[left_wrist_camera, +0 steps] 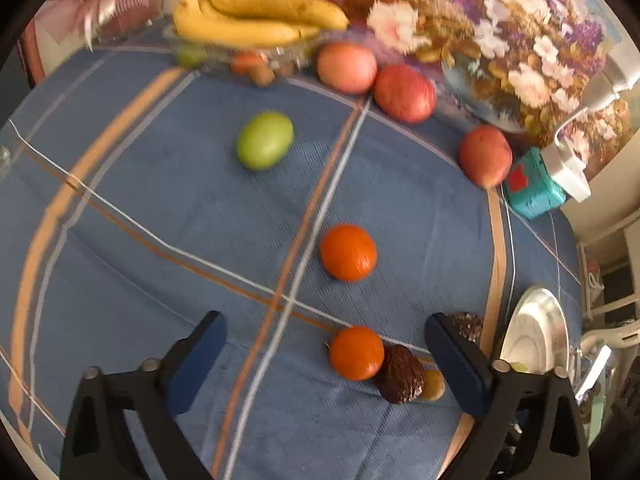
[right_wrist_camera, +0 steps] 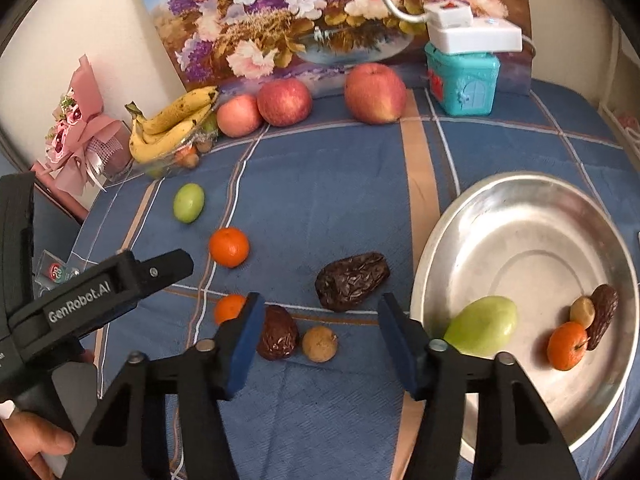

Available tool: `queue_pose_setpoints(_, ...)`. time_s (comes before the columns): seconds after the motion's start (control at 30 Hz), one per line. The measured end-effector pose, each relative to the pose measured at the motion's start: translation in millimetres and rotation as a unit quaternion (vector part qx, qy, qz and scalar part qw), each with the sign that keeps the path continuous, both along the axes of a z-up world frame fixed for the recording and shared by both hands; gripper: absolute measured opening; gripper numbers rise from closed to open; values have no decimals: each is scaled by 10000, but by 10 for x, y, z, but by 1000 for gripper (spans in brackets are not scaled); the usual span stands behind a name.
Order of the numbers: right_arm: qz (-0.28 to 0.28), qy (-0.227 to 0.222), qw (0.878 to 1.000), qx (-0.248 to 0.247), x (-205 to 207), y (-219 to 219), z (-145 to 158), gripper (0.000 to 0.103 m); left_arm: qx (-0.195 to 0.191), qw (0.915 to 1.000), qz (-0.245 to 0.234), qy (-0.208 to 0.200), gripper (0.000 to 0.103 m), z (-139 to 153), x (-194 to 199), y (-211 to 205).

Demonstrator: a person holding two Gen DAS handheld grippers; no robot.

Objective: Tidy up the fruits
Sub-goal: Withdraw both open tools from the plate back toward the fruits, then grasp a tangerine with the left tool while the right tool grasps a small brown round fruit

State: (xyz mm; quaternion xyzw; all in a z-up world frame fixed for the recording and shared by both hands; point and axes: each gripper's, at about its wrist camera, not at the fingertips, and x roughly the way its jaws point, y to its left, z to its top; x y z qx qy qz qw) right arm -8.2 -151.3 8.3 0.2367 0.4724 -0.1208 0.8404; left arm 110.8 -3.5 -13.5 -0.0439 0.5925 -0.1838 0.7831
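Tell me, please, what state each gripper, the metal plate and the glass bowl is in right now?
left gripper: open, hovering over a tangerine on the cloth.
right gripper: open, a dark date and a small brown fruit lying between its fingers.
metal plate: partly filled, four fruits inside.
glass bowl: loaded, bananas on top.

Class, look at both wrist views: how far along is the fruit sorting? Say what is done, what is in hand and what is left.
Done: the metal dish holds a green fruit, a mandarin, a date and a small brown fruit. In hand: nothing; the right hand-held gripper and the left hand-held gripper are empty. Left on the cloth: two mandarins, dates, a green fruit, three apples.
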Motion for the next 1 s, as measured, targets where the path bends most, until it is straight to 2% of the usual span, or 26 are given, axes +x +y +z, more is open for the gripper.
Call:
queue_pose_setpoints(0.07, 46, 64, 9999, 96, 21, 22, -57, 45, -18, 9998, -42, 208, 81, -92, -1, -39)
queue_pose_setpoints(0.13, 91, 156, 9997, 145, 38, 43, -119, 41, -42, 9994, -70, 328, 78, -155, -5, -71)
queue_pose_setpoints(0.4, 106, 507, 9981, 337, 74, 67, -359, 31, -208, 9970, -122, 738, 56, -308, -27, -176)
queue_pose_setpoints(0.47, 101, 507, 9980, 358, 67, 54, -363, 31, -277, 9963, -150, 801, 42, -325, -40, -202)
queue_pose_setpoints(0.53, 65, 564, 9976, 391, 57, 37, -394, 31, -266, 9967, -146, 749, 38, -305, -49, -220)
queue_pose_setpoints(0.67, 26, 572, 9969, 549, 41, 0, -427, 31, -490, 9954, 55, 817, 37, -284, -50, -133)
queue_pose_setpoints(0.83, 87, 589, 9967, 547, 44, 26, -447, 30, -564, 9955, 333, 680, 37, -195, -36, 14)
queue_pose_setpoints(1.0, 16, 564, 9953, 781, 18, -25, -479, 30, -676, 9947, 464, 623, 37, -137, -19, 99)
